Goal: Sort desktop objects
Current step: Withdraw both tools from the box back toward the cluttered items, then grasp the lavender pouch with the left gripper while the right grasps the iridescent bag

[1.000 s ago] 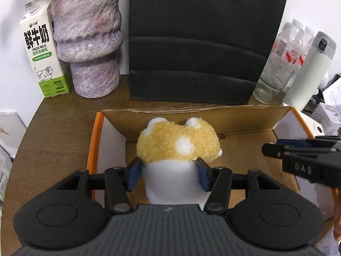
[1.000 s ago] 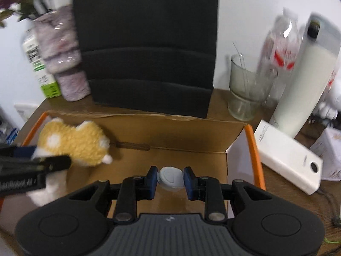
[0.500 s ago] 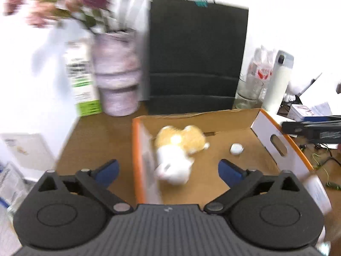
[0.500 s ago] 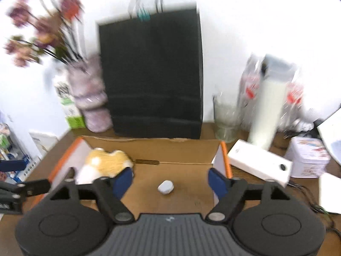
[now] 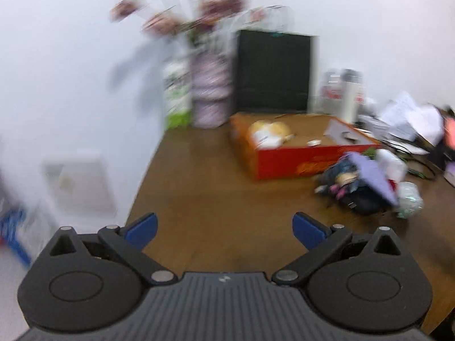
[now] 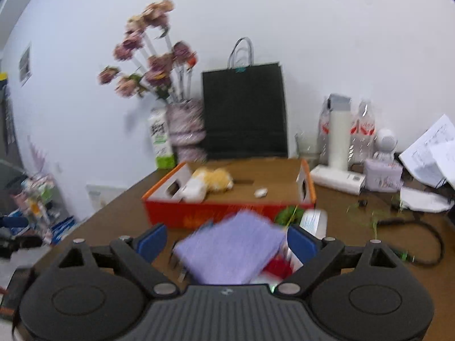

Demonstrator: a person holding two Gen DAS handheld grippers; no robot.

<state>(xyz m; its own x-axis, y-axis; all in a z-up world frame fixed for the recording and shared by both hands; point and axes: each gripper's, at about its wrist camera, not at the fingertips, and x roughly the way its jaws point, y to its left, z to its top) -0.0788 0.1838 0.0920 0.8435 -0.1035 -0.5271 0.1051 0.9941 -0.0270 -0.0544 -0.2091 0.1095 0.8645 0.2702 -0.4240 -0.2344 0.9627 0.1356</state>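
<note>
The plush toy (image 6: 212,183) and a small white piece (image 6: 260,192) are lying inside the orange box (image 6: 227,213) on your desk (image 5: 204,199). Your left gripper (image 5: 224,227) is hanging spread wide over bare wood, holding nothing. Your right gripper (image 6: 226,240) is opening its jaws above a purple cloth (image 6: 230,251), not gripping it.

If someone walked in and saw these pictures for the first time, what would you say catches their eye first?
Probably the orange cardboard box in the middle of the desk, open-topped, with a yellow-and-white plush toy lying at its left end. Next, the tall black paper bag against the wall behind it, and the vase of pink flowers to the bag's left.
</note>
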